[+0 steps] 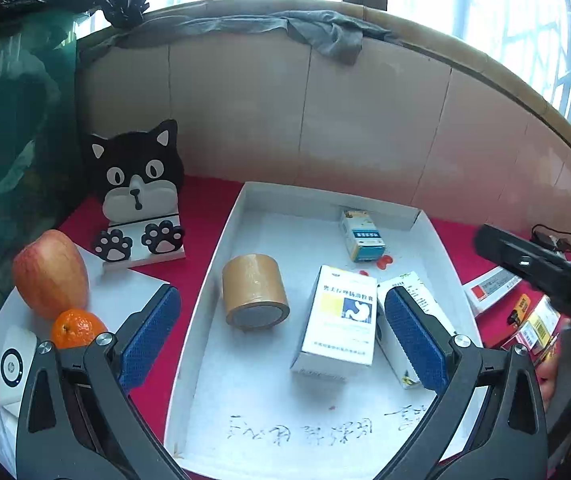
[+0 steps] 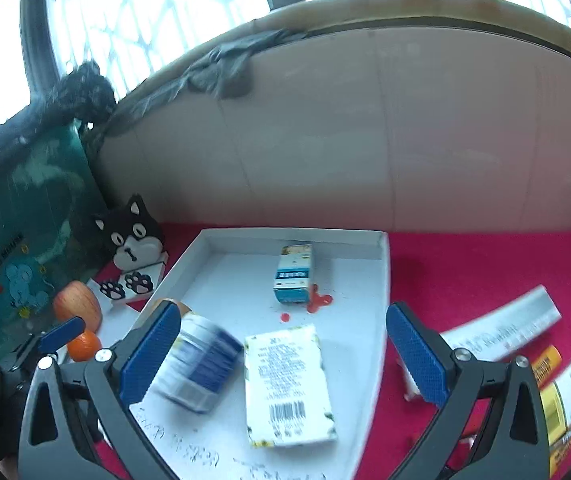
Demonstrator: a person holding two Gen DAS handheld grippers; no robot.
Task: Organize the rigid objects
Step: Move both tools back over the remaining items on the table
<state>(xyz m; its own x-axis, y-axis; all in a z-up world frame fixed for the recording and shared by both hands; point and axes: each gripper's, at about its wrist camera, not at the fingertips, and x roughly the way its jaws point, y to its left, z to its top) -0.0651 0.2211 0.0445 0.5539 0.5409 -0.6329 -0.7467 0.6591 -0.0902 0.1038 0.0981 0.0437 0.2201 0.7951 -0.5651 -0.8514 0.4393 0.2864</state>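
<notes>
My left claw (image 1: 281, 332) and right claw (image 2: 281, 354) both hang spread and empty over the tray (image 2: 383, 280), while the loose boxes (image 2: 501, 330) lie on the red tabletop just right of it, long axes slanting, nearer my right

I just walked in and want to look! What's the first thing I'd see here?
Probably the black cat figure with paws, standing on the red cloth left of the white tray. Next, the roll of brown tape lying in the tray beside medicine boxes, and the red apple at far left.
</notes>
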